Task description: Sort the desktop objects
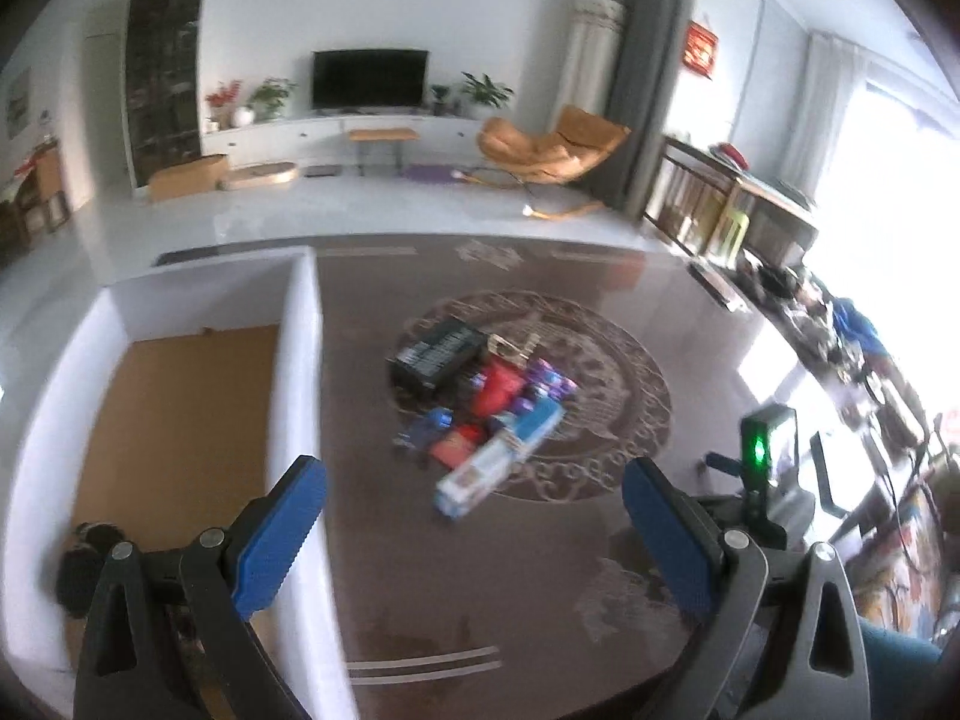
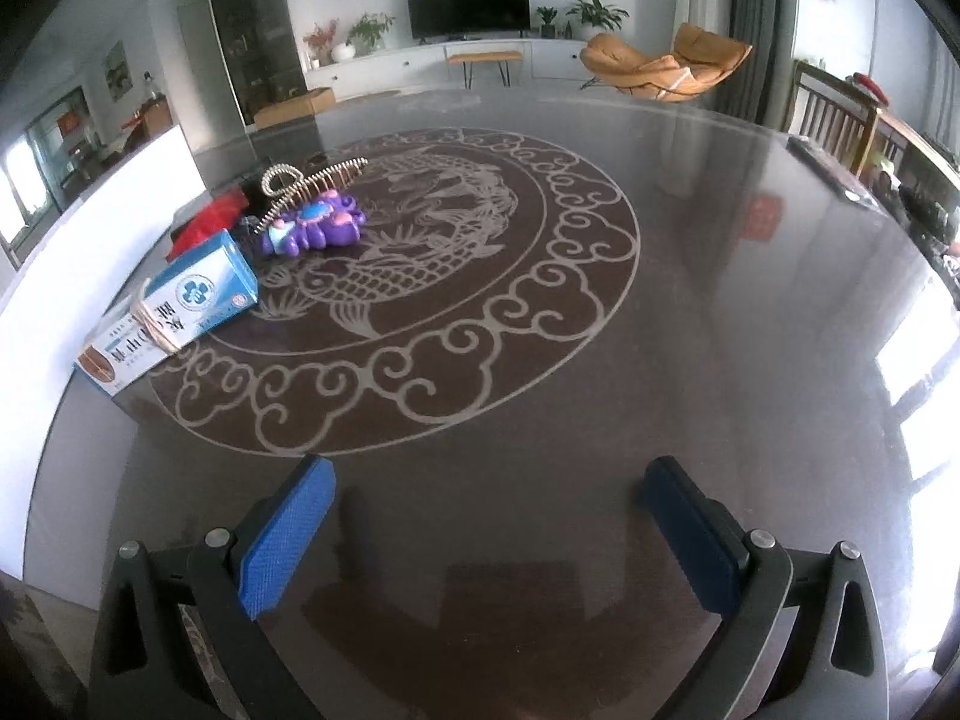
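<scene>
While both grippers (image 1: pixel 474 534) (image 2: pixel 486 528) gape empty, the pile (image 1: pixel 480 402) sits mid-table (image 2: pixel 660 300); only the left view shows the box (image 1: pixel 300 360).

Daylight poured in from the window (image 1: pixel 888 192) on the right, blown out white. The glossy desk (image 2: pixel 690 312) threw back glare and reflections. The left view was smeared with blur; both bent hard at their dark edges.
</scene>
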Demonstrator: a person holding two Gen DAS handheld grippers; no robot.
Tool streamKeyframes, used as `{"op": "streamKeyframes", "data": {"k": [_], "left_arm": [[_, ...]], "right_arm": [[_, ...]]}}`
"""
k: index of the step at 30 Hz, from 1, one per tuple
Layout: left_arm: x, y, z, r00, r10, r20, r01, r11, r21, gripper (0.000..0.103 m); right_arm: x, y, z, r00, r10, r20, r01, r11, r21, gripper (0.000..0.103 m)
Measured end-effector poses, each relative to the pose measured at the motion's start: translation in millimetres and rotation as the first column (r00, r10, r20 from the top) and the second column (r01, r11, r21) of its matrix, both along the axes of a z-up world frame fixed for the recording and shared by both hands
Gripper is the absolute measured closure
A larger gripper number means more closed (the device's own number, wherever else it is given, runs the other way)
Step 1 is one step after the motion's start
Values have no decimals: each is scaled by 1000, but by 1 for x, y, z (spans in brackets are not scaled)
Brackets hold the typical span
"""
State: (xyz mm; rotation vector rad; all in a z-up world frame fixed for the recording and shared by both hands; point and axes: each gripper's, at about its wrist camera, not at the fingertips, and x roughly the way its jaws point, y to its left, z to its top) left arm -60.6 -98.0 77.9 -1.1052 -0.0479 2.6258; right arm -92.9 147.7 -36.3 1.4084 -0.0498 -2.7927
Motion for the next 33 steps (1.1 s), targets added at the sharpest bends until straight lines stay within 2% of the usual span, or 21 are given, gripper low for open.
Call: {"op": "streamKeyframes", "data": {"k": [3,8,14,17,22,28,33], "left_arm": [[-6,26,-16,999,-43,31,43,999,6,3],[-10,68,-48,993,-92,74,92,996,10,3],[-14,95,-97,984,-96,149,96,995,8,3],[-11,99,-112,978,-104,180,104,995,6,3],[-11,91,-113,980,-94,174,100,995,-22,3],[-28,70,-105,983,-56,172,59,998,-8,3],[-40,58,-104,982,-36,183,44,998,-36,3]], "right_arm": [[-5,-6,-3,1000,1,14,-2,999,53,0],[-7,-5,-4,1000,0,15,-1,999,44,0],[-7,-6,-4,1000,0,14,-1,999,44,0],[-7,-6,-4,1000,0,14,-1,999,44,0],[-7,-5,-4,1000,0,14,-1,999,44,0],[-7,-5,-4,1000,0,13,-1,999,44,0],[-7,-5,-4,1000,0,13,-1,999,45,0]]}}
